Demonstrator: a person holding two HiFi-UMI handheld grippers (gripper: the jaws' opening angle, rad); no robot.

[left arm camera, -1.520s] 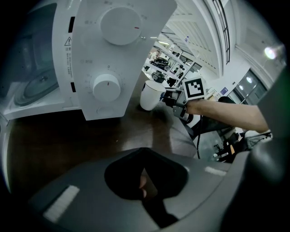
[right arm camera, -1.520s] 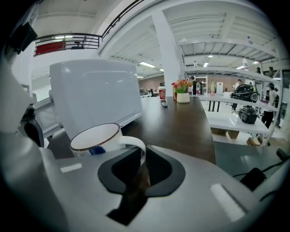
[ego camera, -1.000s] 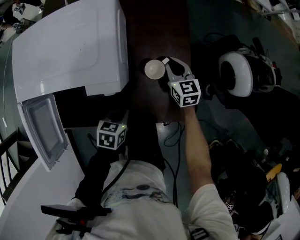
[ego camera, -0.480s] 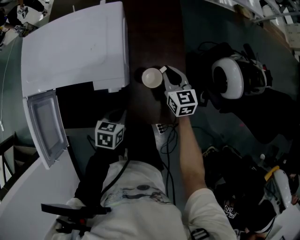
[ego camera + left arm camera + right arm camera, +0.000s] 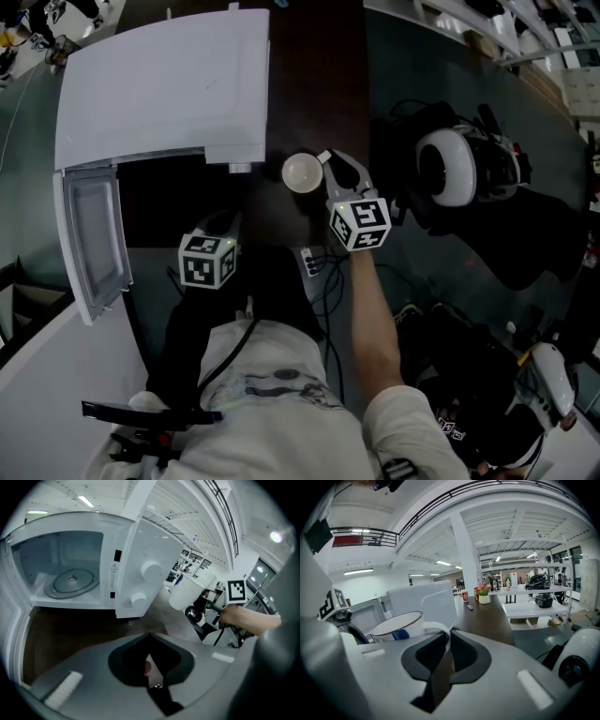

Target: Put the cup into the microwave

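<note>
A white cup (image 5: pixel 303 172) hangs in the air just off the front right corner of the white microwave (image 5: pixel 159 84). My right gripper (image 5: pixel 324 167) is shut on its handle (image 5: pixel 436 629); the right gripper view shows the cup's rim (image 5: pixel 396 622) just past the jaws. The microwave door (image 5: pixel 94 234) is swung wide open at the left, and the left gripper view shows the glass turntable (image 5: pixel 70 581) in the cavity. Below the opening, my left gripper (image 5: pixel 223 225) has its jaws together and holds nothing. That view also shows the cup (image 5: pixel 186 592) at the right.
The microwave stands on a dark brown table (image 5: pixel 314 75). A power strip (image 5: pixel 314 262) with cables lies near the table's near edge. A round white device (image 5: pixel 448 169) sits on dark gear to the right. A potted plant (image 5: pixel 483 597) stands far down the table.
My right gripper has lifted the cup and carried it nearer the microwave's front corner. The left gripper has risen a little and moved left.
</note>
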